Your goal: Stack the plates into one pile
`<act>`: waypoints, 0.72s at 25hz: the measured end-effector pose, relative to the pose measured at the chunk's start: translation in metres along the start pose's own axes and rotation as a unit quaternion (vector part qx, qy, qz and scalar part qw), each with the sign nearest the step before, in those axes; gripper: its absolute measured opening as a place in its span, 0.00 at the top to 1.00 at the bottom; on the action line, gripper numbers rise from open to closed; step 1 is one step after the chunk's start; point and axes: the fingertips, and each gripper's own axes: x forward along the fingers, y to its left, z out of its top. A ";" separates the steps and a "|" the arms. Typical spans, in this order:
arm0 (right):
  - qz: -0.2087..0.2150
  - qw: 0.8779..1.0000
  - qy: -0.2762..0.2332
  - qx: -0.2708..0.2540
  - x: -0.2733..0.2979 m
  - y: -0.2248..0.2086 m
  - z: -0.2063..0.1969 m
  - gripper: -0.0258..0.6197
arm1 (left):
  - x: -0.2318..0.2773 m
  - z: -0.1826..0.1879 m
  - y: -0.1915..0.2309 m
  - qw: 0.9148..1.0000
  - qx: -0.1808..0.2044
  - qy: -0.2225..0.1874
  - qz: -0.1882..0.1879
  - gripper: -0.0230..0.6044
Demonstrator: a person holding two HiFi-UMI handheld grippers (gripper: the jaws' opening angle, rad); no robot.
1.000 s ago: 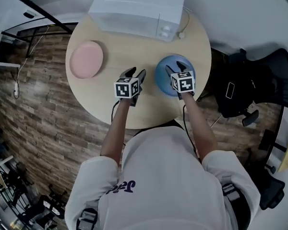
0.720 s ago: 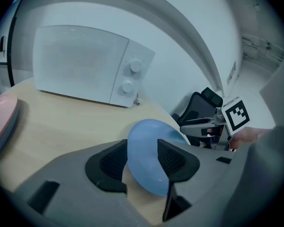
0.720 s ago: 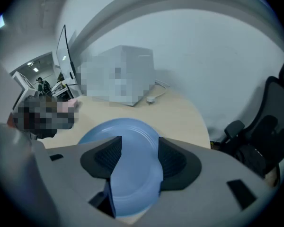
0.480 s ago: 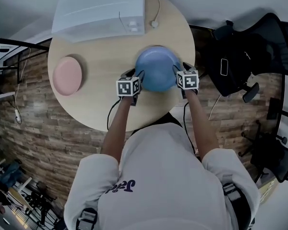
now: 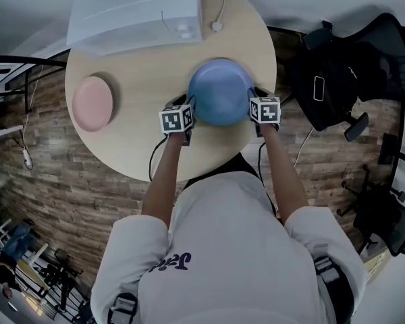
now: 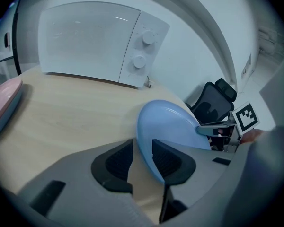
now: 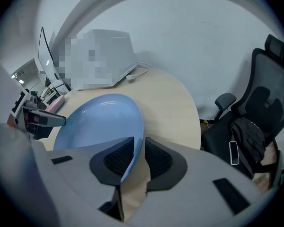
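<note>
Round wooden counter (image 5: 142,79); blue plate (image 5: 219,90) near front edge, pink plate (image 5: 93,103) well apart; right fingers (image 7: 116,161) just closed, pinching rim; left fingers (image 6: 168,162) closing round opposite rim, small gap showing; likely stiff, slick, breakable.

We're in an office, by the look of it, maybe its break corner: a black mesh office chair (image 5: 385,52) beside a round light-wood table (image 5: 128,140), a white microwave (image 5: 135,9) on it (cable (image 5: 224,5) trailing), plank flooring (image 5: 47,181), plain white walls (image 7: 180,27).
</note>
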 end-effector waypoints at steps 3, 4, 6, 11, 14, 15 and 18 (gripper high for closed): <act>-0.002 1.000 0.004 -0.003 0.002 0.001 -0.001 0.87 | 0.000 -0.004 0.005 1.000 -0.008 0.002 0.009 0.80; -0.002 1.000 0.006 -0.002 0.003 0.001 -0.001 0.87 | 0.001 -0.004 0.007 1.000 -0.011 0.001 0.013 0.83; 0.001 1.000 0.008 0.003 0.004 0.002 -0.002 0.88 | 0.002 -0.004 0.009 1.000 -0.018 -0.003 0.019 0.84; 0.007 1.000 0.013 0.014 0.003 0.004 -0.004 0.89 | 0.001 -0.003 0.011 0.999 -0.048 -0.013 0.022 0.90; 0.016 1.000 0.011 0.018 0.000 0.013 -0.002 0.89 | -0.004 -0.006 0.018 0.997 -0.070 -0.014 0.036 0.91; 0.017 1.000 0.012 0.017 -0.001 0.017 -0.002 0.89 | -0.007 -0.007 0.021 0.996 -0.078 -0.015 0.040 0.92; 0.023 1.000 0.015 0.006 -0.005 0.032 -0.005 0.89 | -0.023 -0.016 0.028 0.994 -0.096 -0.024 0.049 0.92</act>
